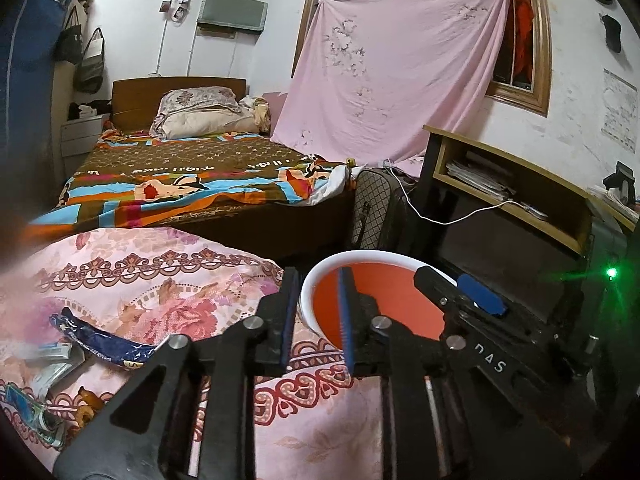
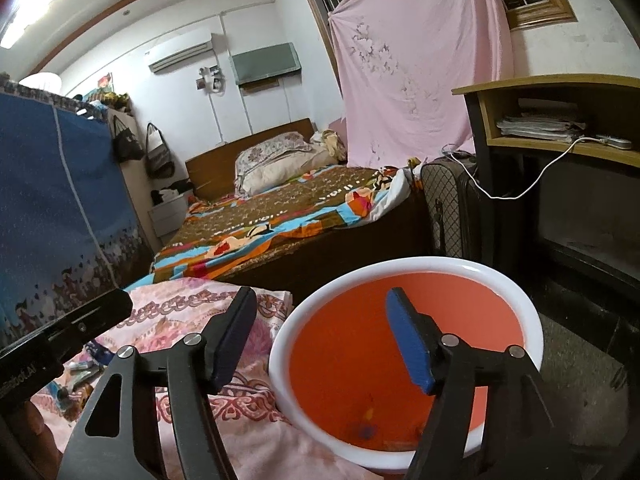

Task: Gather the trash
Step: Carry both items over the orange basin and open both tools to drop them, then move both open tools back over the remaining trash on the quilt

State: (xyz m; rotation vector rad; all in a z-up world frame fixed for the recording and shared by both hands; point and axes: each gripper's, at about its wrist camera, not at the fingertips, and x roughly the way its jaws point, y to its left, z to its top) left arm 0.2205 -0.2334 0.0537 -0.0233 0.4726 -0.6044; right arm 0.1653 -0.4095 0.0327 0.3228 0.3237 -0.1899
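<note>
My left claw [image 1: 318, 320] is nearly closed, its two blue-padded fingers standing a narrow gap apart with the white rim of the basin [image 1: 310, 280] between them; whether the pads actually press on the rim I cannot tell. The basin is white outside and orange-red inside, and it sits at the edge of the table draped in a pink floral cloth [image 1: 160, 280]. My right claw [image 2: 320, 338] is spread wide and holds nothing; its left finger hangs over the cloth and its right finger over the basin's orange interior, where a few small scraps [image 2: 366, 426] lie at the bottom, too blurred to name. From the left wrist view I can read "DAS" in white letters on the body of my right claw, which reaches in over the far side of the basin. In the right wrist view the body of my left claw carries white lettering ending in ".AI"; the rest is unreadable. The trash lies on the cloth well to the left of the basin: a crumpled blue snack wrapper [image 1: 100, 338], some small white and green packets [image 1: 56, 360] beside it, and a blue and green packet [image 1: 32, 408] nearer the table's edge. Their printing is too small to read.
</note>
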